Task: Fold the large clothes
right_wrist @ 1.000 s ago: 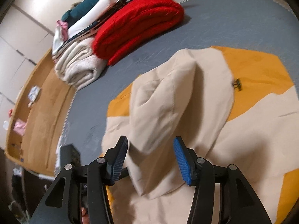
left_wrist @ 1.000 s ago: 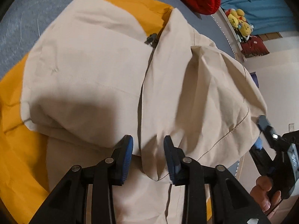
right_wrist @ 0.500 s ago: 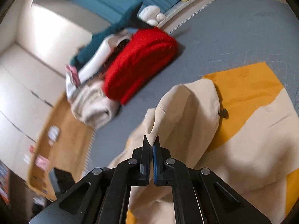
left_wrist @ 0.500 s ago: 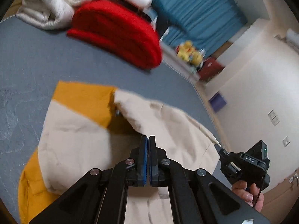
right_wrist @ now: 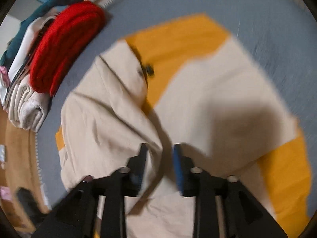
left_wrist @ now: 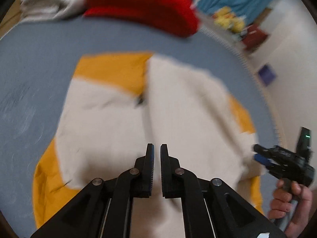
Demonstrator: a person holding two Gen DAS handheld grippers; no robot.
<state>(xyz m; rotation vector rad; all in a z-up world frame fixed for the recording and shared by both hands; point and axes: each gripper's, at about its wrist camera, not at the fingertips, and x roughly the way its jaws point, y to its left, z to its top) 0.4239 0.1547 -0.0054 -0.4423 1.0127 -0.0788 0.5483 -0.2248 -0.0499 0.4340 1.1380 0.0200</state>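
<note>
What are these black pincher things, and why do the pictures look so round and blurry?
They are hand-held grippers, like big tongs. A person holds one in each hand, and each carries a wide-angle camera looking along its fingers, so there is one picture per gripper. The left gripper is just opening, with nothing in it. The right gripper is opening around a fold of the cream and orange garment, not pinching it. The garment lies on a grey surface, near a folded red knit. The blur is probably from movement.
</note>
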